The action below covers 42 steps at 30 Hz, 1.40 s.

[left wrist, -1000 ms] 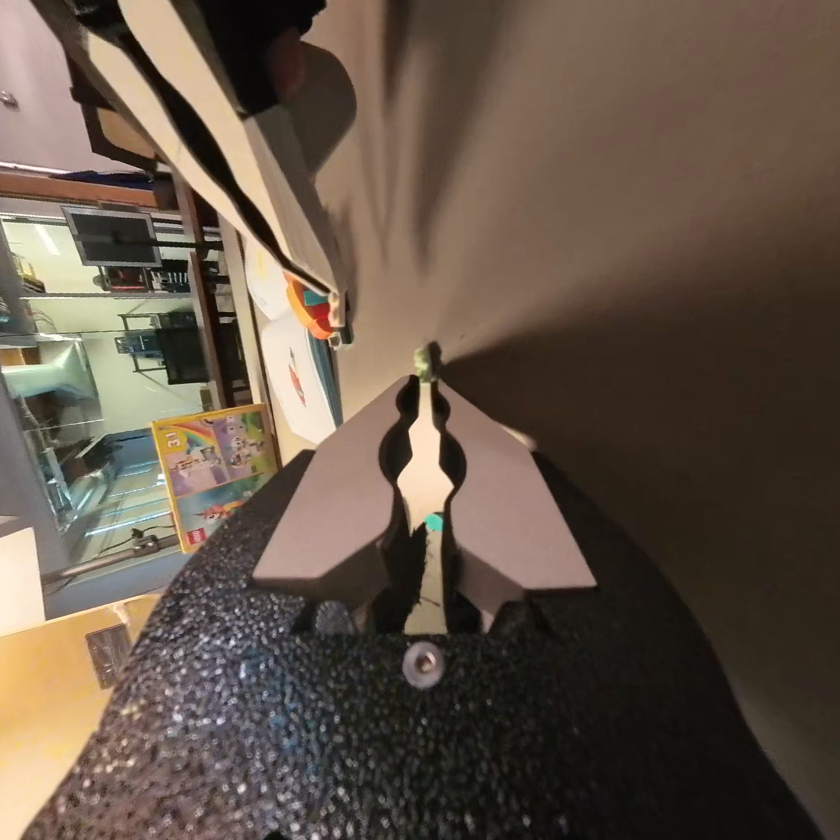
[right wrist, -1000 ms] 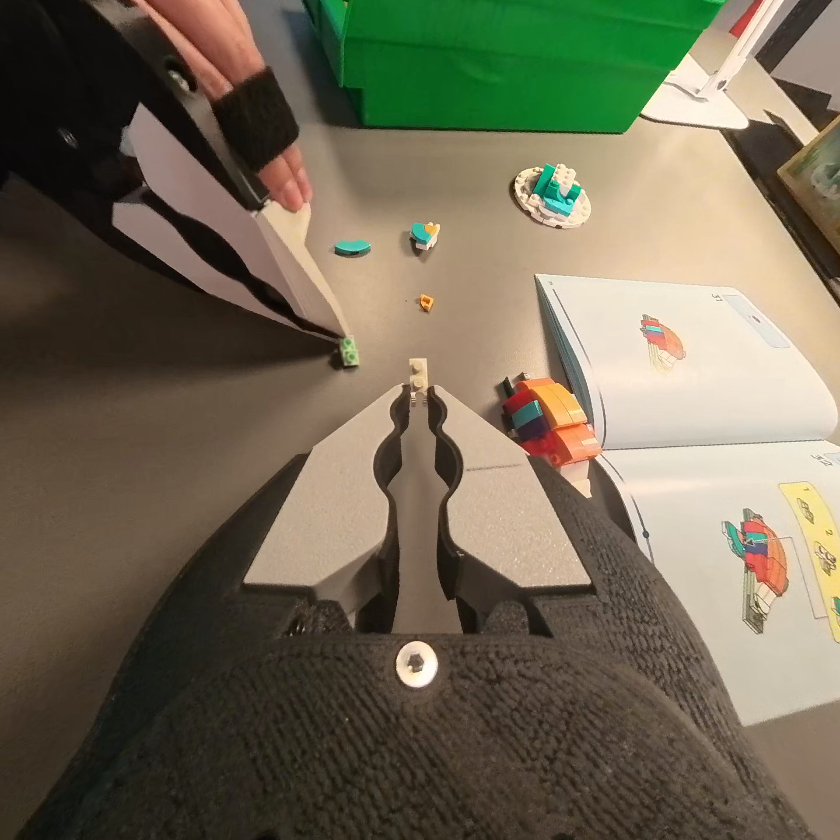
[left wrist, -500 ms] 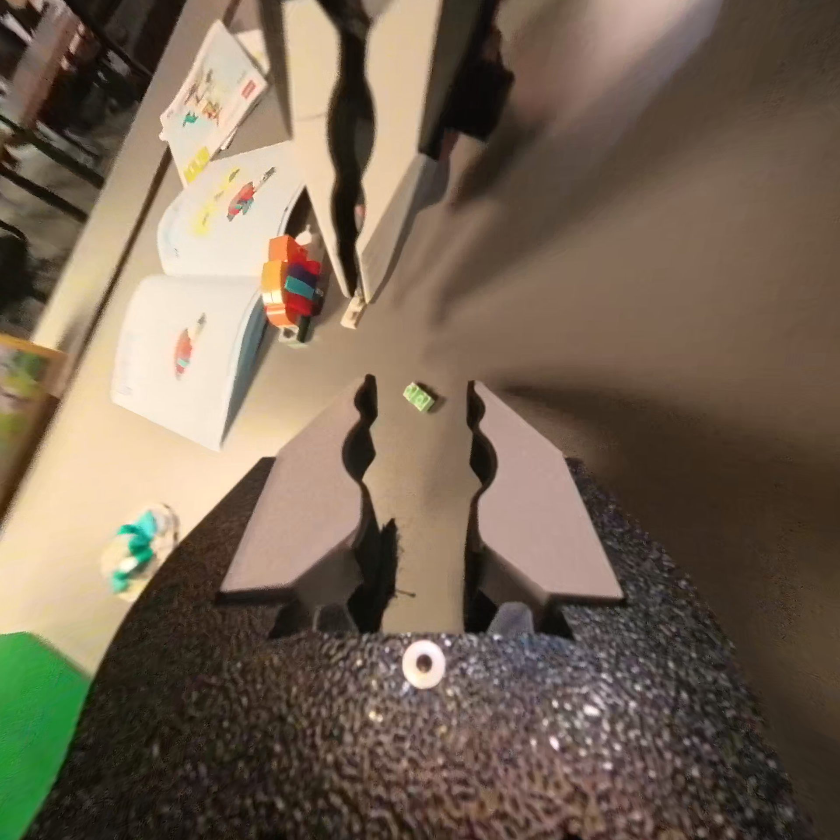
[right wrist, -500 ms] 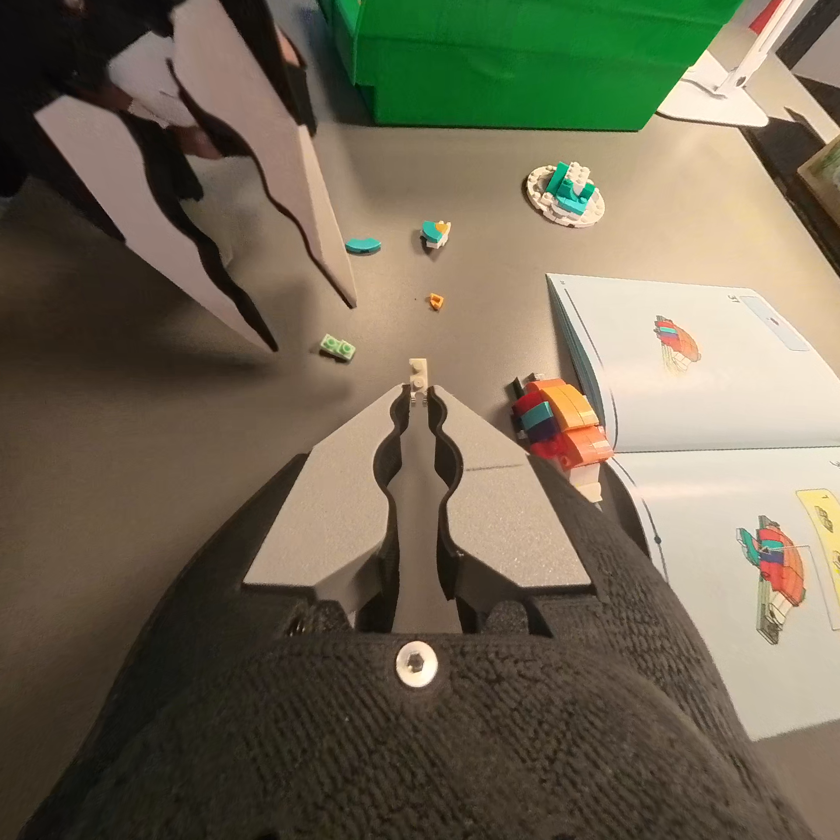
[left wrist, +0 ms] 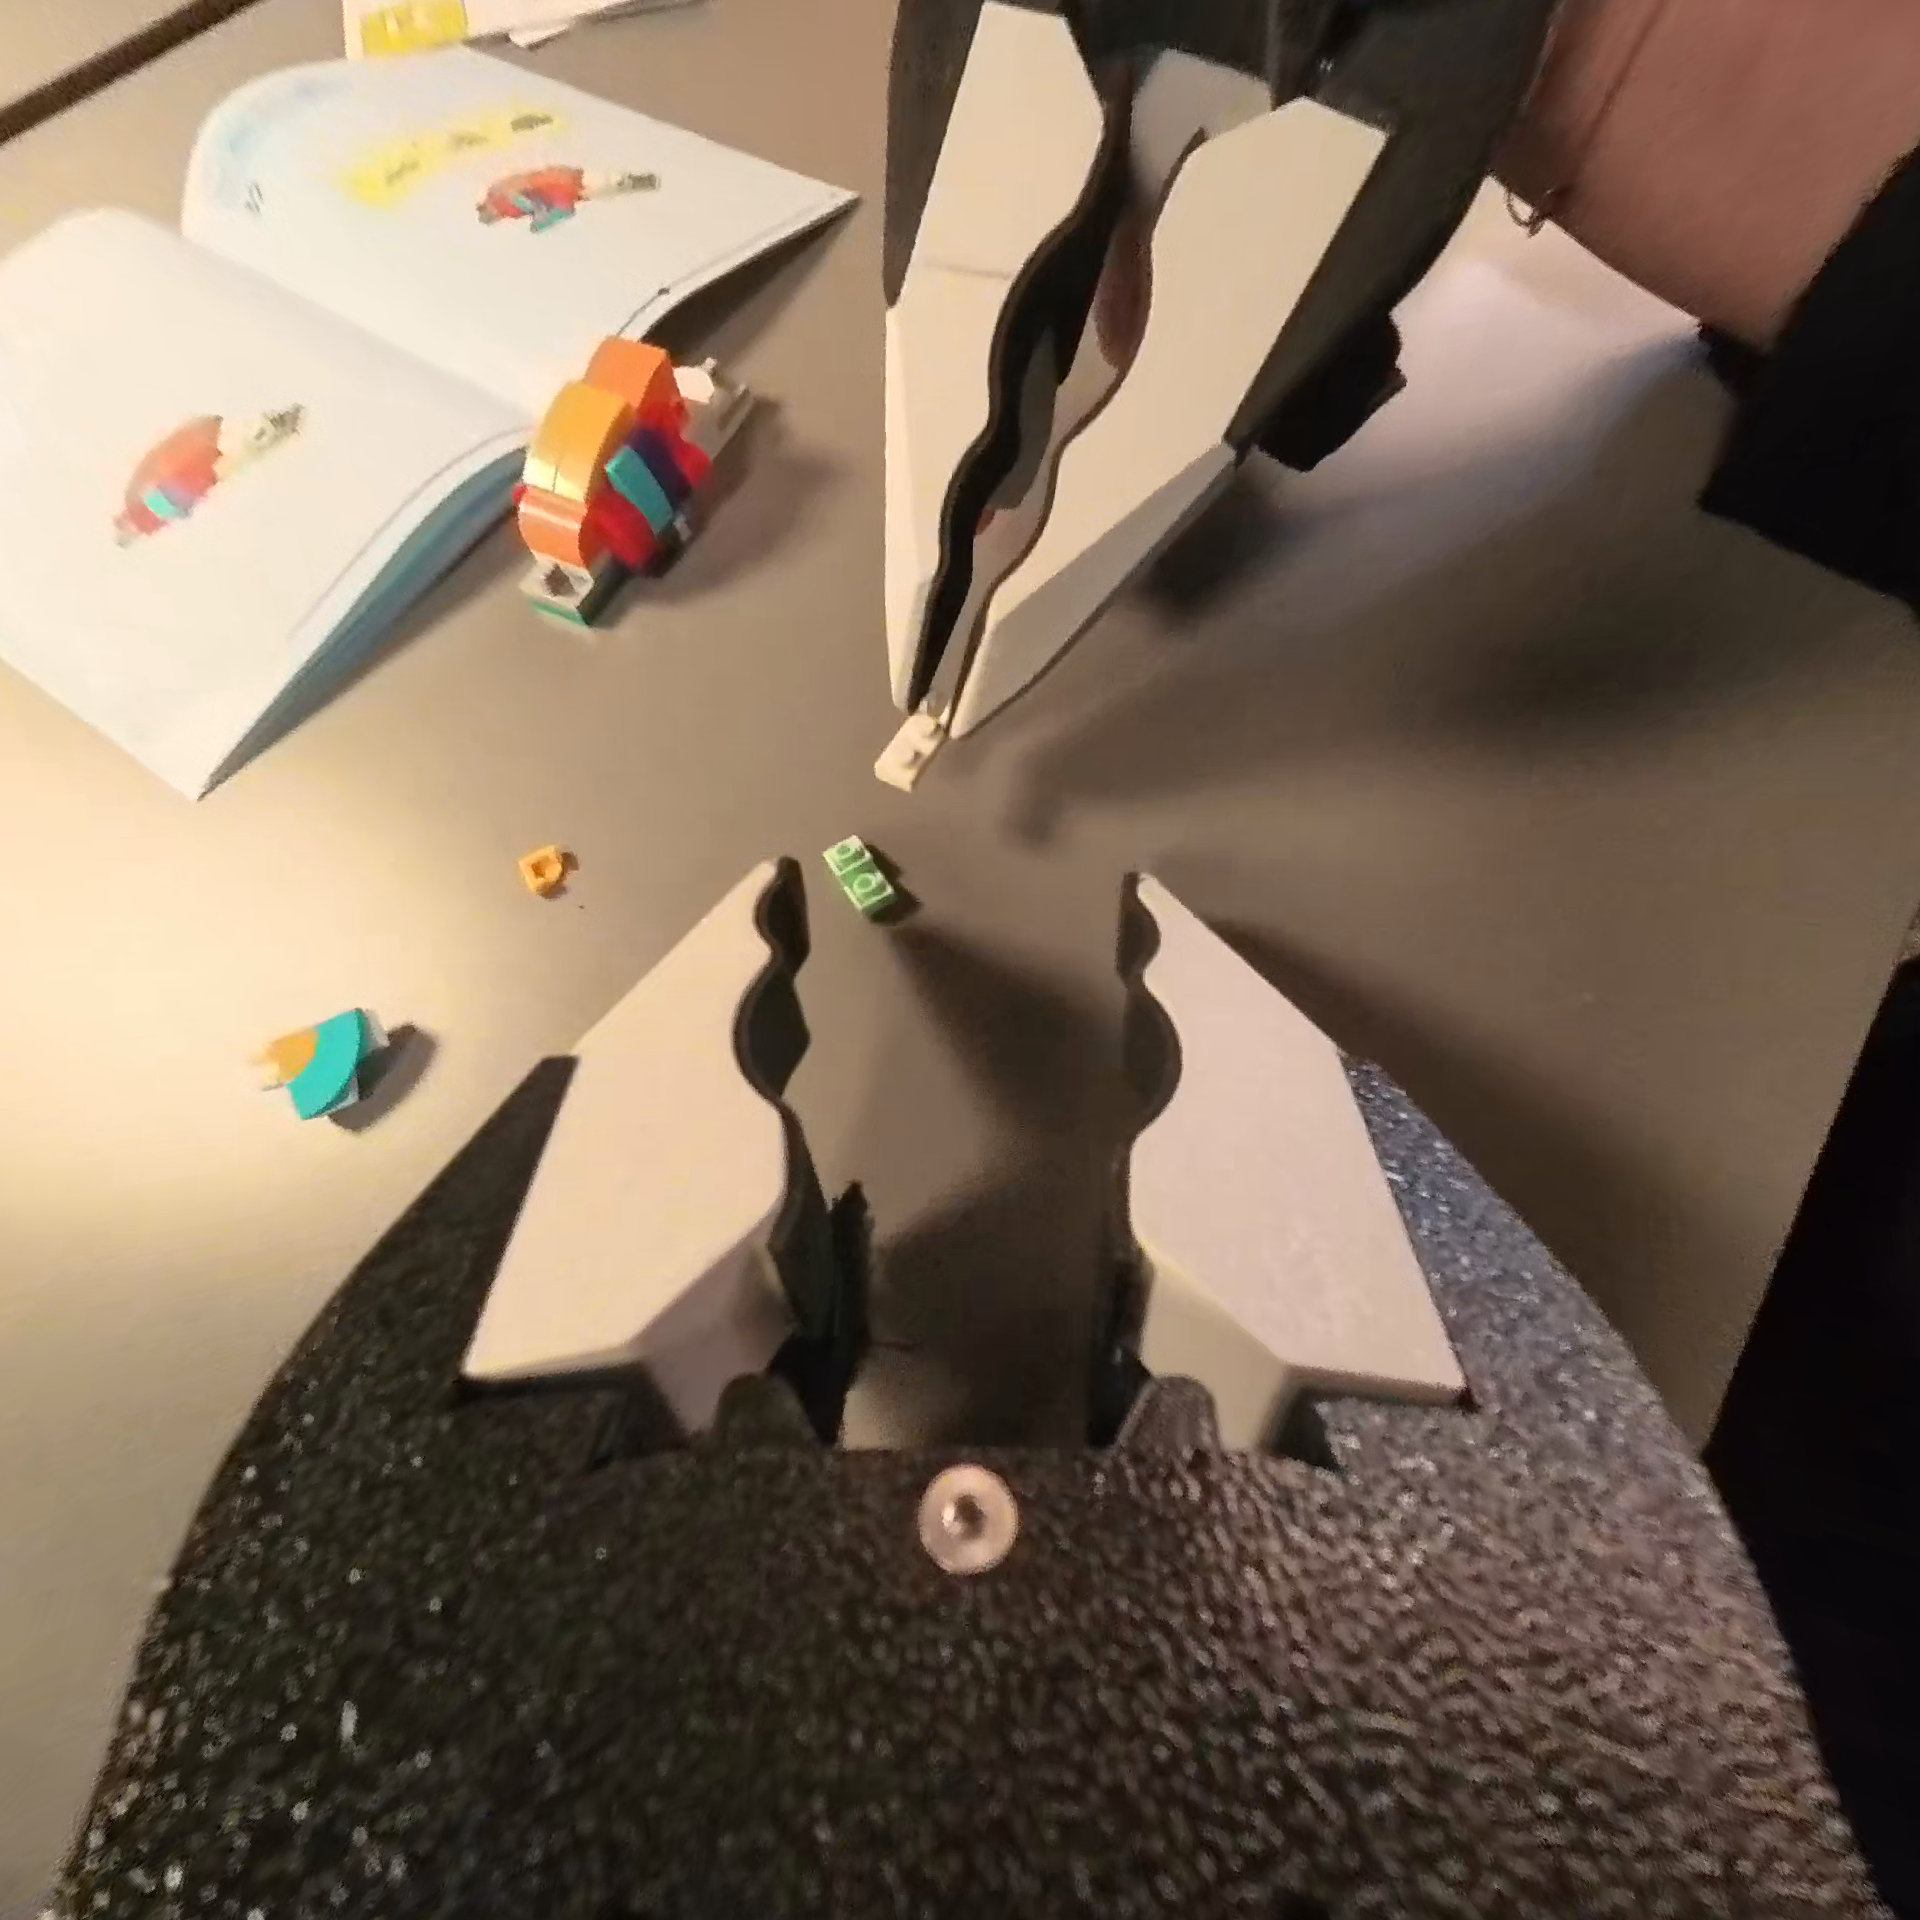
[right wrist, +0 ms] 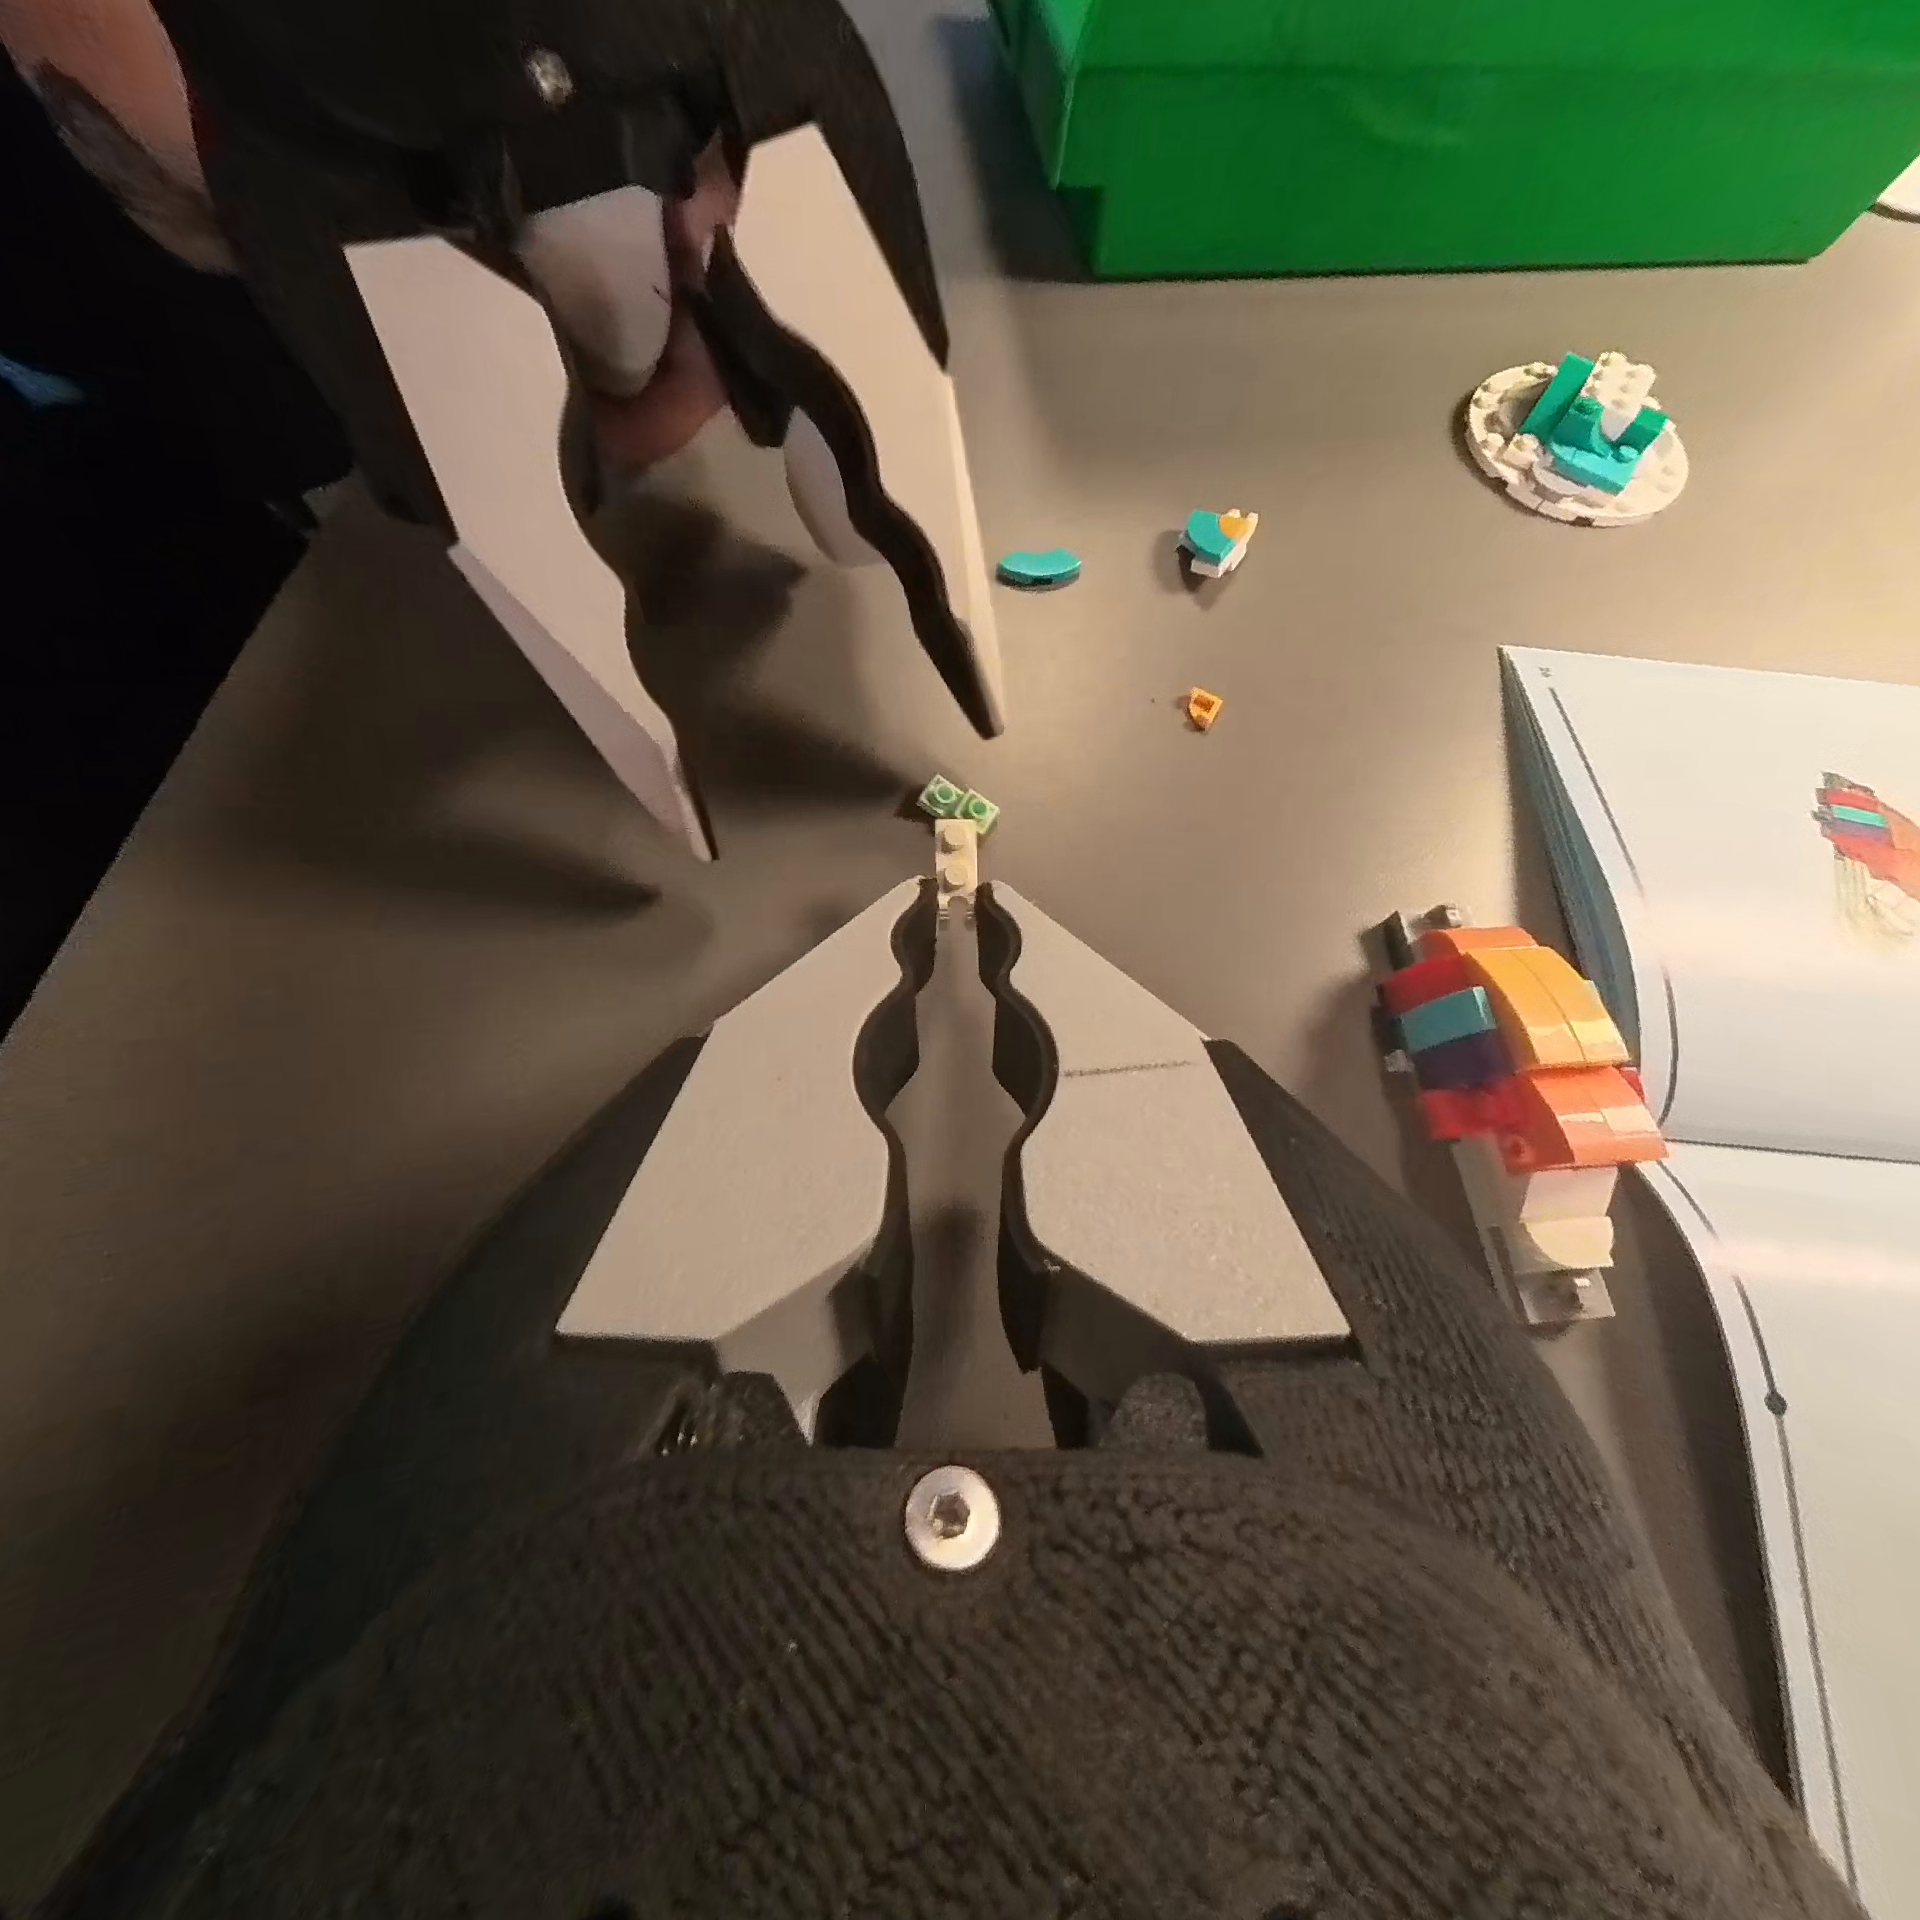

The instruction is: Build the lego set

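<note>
While the right gripper [right wrist: 956, 883] pinched a small cream plate [right wrist: 956, 860] at its tips, the left gripper [left wrist: 956, 883] stood spread and empty, just above the green plate [left wrist: 871, 879] lying loose on the table [left wrist: 1351, 727]. Near that green plate lay the orange-and-red model [right wrist: 1507, 1081], seemingly well advanced, beside the open booklet [right wrist: 1766, 935]. An orange bit [right wrist: 1203, 709], teal pieces and a white round base [right wrist: 1579, 442] apparently awaited joining.

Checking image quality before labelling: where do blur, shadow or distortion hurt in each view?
Left wrist view: the right gripper and sleeve at top right smear; the green plate stays sharp, with dark shadow behind it. Right wrist view: the left gripper is motion-blurred and shadows the table; the cream plate is crisp; wide-angle bending curves the booklet.
</note>
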Available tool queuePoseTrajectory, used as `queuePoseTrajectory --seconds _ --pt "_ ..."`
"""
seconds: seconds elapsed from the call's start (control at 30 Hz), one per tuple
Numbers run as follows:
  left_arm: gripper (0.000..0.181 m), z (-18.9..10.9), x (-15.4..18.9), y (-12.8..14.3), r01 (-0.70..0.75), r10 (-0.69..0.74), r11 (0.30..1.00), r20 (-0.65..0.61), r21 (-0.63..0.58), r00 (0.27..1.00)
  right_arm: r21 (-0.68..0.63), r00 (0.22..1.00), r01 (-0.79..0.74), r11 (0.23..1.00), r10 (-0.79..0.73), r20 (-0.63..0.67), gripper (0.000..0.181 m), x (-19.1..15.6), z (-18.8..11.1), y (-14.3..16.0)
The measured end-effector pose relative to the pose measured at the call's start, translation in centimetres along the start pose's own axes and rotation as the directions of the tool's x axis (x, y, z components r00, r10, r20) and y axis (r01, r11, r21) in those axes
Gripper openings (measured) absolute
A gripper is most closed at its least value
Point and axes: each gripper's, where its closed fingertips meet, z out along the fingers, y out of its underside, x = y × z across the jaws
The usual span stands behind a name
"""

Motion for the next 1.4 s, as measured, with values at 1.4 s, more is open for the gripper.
queuePoseTrajectory --seconds 1.4 --pt "0.062 0.2 1.6 -0.9 0.214 -0.207 0.977 -0.225 0.006 0.952 -0.100 0.999 0.029 0.995 -0.027 0.026 0.006 -1.0 1.1 1.1"
